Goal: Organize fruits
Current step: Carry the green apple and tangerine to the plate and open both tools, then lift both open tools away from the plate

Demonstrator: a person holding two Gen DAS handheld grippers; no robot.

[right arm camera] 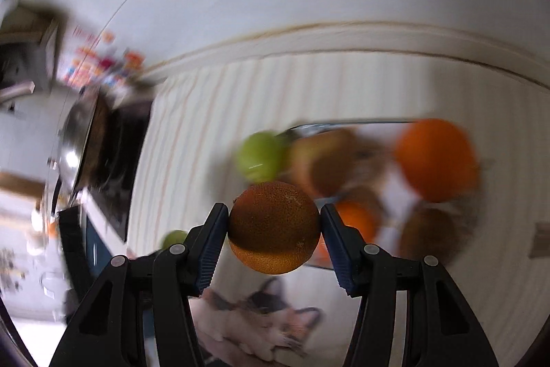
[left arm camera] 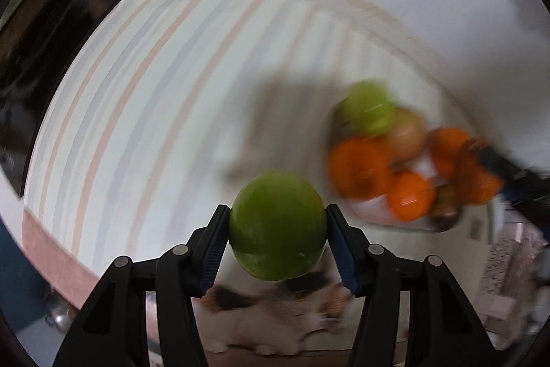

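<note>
My left gripper (left arm camera: pixel 277 226) is shut on a green round fruit (left arm camera: pixel 277 224) and holds it above the striped cloth (left arm camera: pixel 144 85). My right gripper (right arm camera: pixel 275 227) is shut on an orange (right arm camera: pixel 274 226) held in the air. A tray (left arm camera: pixel 374 214) to the right of the left gripper holds several fruits: oranges (left arm camera: pixel 359 165), a green fruit (left arm camera: pixel 367 107) and brownish ones. The same tray (right arm camera: pixel 347 123) shows blurred behind the right gripper, with a large orange (right arm camera: pixel 436 159) and a green fruit (right arm camera: pixel 263 155) at its left edge. The right gripper's arm (left arm camera: pixel 508 165) shows at the tray's right.
A cat-print mat (left arm camera: pixel 275 315) lies below both grippers and also shows in the right wrist view (right arm camera: pixel 261 319). A metal pan (right arm camera: pixel 77 140) sits on a dark stove at the left. Colourful packets (right arm camera: pixel 103 64) stand by the white wall. The left gripper with its green fruit (right arm camera: pixel 173 238) shows low left.
</note>
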